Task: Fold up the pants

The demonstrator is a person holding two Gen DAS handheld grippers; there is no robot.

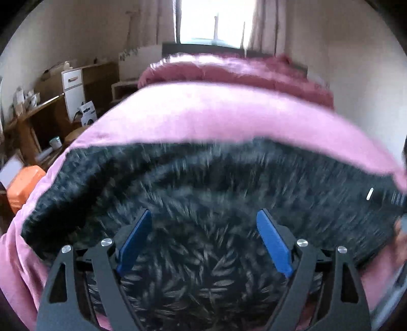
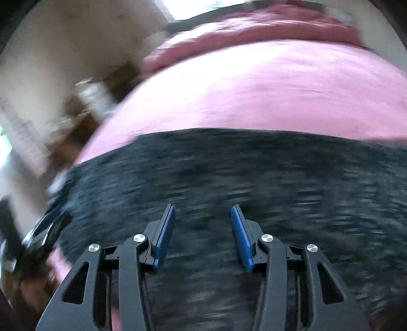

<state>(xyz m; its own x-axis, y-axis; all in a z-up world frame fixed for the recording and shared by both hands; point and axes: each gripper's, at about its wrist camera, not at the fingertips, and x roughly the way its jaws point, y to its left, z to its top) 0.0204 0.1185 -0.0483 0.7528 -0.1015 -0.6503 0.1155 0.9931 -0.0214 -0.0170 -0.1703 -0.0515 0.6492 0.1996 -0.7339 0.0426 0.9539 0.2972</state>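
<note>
Left wrist: left gripper (image 1: 203, 216) wide apart above pants (image 1: 203, 178) | right gripper (image 2: 202, 212) parted narrower, empty | bed (image 1: 216, 114)

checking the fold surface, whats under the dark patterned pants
A pink bedsheet shows around the pants on the far side and left. Whatever lies directly beneath them is covered.

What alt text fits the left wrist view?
The open left gripper hovers over dark feather-print pants spread on a pink bed, holding nothing. A window glows behind; wooden furniture stands at left.
</note>
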